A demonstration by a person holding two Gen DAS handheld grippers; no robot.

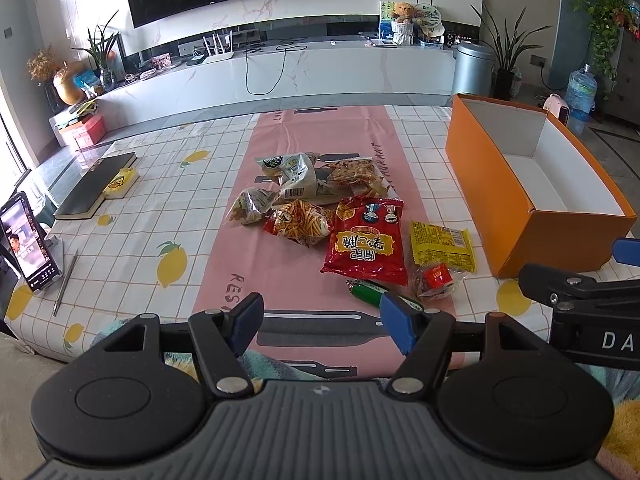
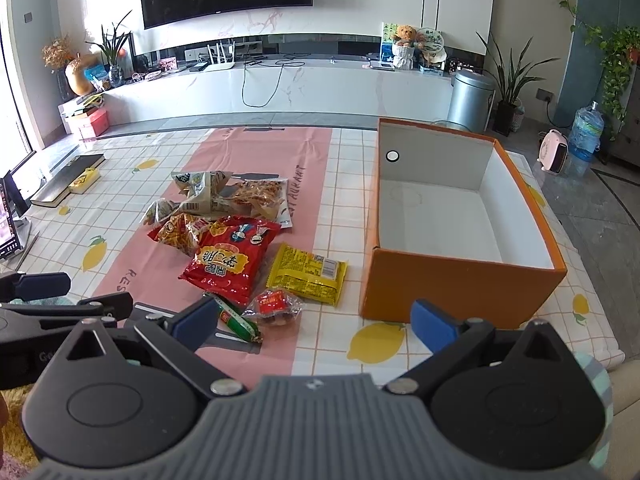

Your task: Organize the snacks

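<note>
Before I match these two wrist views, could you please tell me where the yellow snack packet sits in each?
Left wrist: yellow snack packet right of centre, between the big red bag and the orange box.
Right wrist: yellow snack packet near centre, just left of the box.
Shared landmark: the orange box.

My two wrist cameras sit low at the worktop's (image 1: 168, 184) near edge, facing the TV wall; both share the snack pile (image 1: 320, 208) and orange box (image 2: 460, 284), left view set further left.
</note>
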